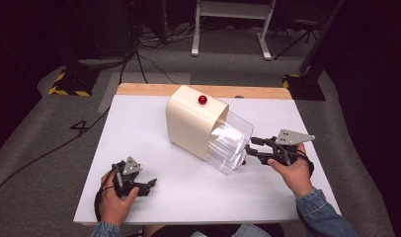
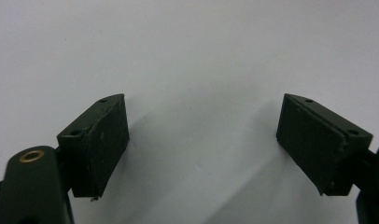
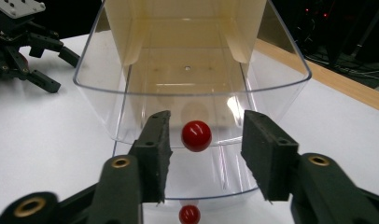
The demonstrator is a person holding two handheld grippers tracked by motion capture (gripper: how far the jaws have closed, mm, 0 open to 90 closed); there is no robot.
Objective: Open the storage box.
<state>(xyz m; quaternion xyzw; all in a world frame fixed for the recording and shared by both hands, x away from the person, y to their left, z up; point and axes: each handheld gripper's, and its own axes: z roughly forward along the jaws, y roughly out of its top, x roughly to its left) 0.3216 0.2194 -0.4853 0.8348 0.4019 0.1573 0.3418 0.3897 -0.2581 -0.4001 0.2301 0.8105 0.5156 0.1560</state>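
A cream box [image 1: 191, 121] with a clear curved cover [image 1: 231, 140] stands mid-table, and a red knob [image 1: 202, 99] sits on its top. The cover is partly raised, showing the bare cream inside [image 3: 187, 56]. My right gripper [image 3: 207, 127] is open at the cover's lower edge. Its jaws stand on either side of a red knob [image 3: 196, 136] on the clear cover, with a gap on both sides. Another red ball [image 3: 189, 214] shows just below the cover's rim. My left gripper [image 2: 201, 135] is open with nothing between its jaws, low over the white table [image 2: 192, 56] near the front left [image 1: 150, 186].
The white tabletop [image 1: 139, 128] has a wooden strip along its far edge [image 1: 149, 89]. Beyond it lie grey carpet, cables, and white desk legs [image 1: 194, 47]. My left gripper [image 3: 61, 70] also appears far left in the right gripper view.
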